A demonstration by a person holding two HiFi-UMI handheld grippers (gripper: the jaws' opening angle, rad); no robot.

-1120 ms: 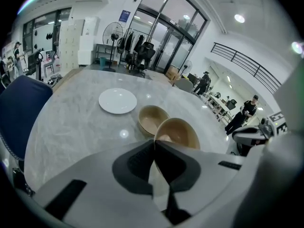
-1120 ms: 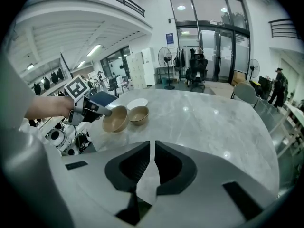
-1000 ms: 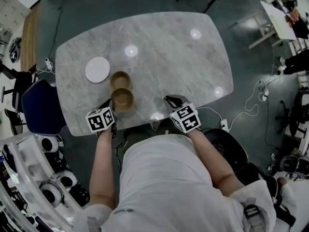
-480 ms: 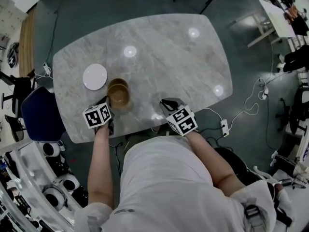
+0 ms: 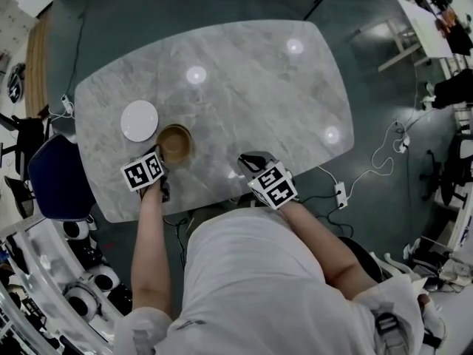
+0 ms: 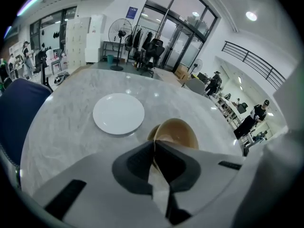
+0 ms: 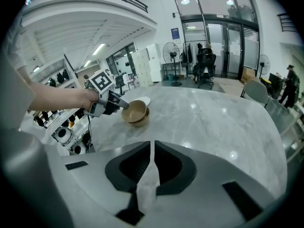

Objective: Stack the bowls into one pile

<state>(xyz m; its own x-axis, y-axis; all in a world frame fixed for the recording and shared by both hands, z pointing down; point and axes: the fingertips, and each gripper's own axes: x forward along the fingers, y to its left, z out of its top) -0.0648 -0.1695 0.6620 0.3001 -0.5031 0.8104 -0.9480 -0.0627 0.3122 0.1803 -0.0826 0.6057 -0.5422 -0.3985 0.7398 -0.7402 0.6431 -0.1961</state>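
Note:
Two tan bowls [image 5: 175, 143] sit one inside the other near the table's left front, beside a white plate [image 5: 140, 120]. In the left gripper view the upper bowl [image 6: 176, 133] rests tilted in the lower one [image 6: 151, 135], and my left gripper [image 6: 154, 146] is shut on the upper bowl's near rim. The right gripper view shows the same grip from the side: the left gripper [image 7: 118, 104] pinches the upper bowl [image 7: 133, 110]. My right gripper [image 5: 247, 159] hovers over the table's front edge with its jaws together and nothing between them.
The marble table [image 5: 251, 87] holds only the bowls and plate. A dark blue chair [image 5: 55, 176] stands at its left, and cables and a power strip [image 5: 341, 193] lie on the floor to the right. Shelving with equipment sits at lower left.
One second ago the two bowls stood side by side. My left gripper has carried its bowl away from me onto the farther bowl. The right gripper has hardly moved.

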